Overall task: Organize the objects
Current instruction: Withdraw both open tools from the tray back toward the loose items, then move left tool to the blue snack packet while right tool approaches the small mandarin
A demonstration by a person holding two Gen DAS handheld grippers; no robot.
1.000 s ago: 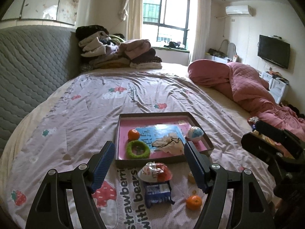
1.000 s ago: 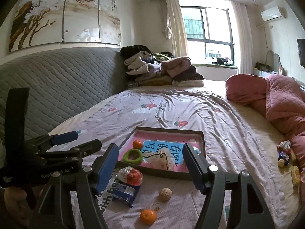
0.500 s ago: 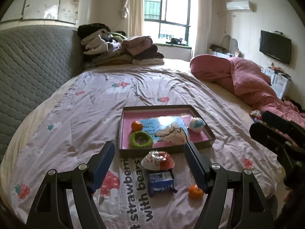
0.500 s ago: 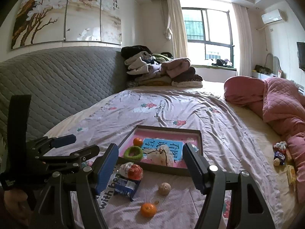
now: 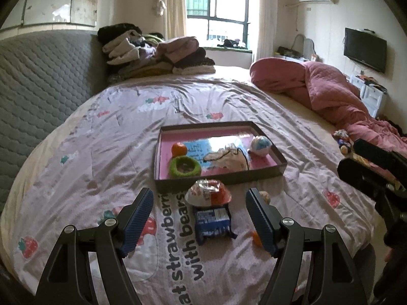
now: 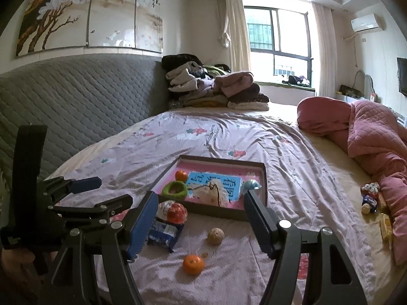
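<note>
A shallow brown tray (image 5: 221, 179) with a pink floor lies on the bedspread. It holds a tangerine, a green ring (image 5: 184, 167), a blue book, a white pouch and a blue-white ball. In front of it lie a red-and-white egg pack (image 5: 212, 198), a blue packet (image 5: 213, 219), a beige ball (image 6: 215, 235) and a loose tangerine (image 6: 193, 264). My left gripper (image 5: 198, 195) hangs open above the egg pack and packet, apart from them. My right gripper (image 6: 200, 195) is open too, above the beige ball and the tray's (image 6: 264, 178) near wall. Nothing is held.
A grey quilted headboard (image 6: 76, 96) runs along the left. Folded clothes (image 5: 152, 53) are piled at the far end and a pink quilt (image 5: 330, 96) is bunched on the right. Small toys and snacks (image 6: 368, 198) lie beside the quilt. The printed bedspread (image 5: 101, 152) is bare left of the tray.
Both grippers have sunk slightly, so the tray and loose items sit higher in both views. The loose tangerine is now half hidden behind the left gripper's right finger. Jaw widths are unchanged.
</note>
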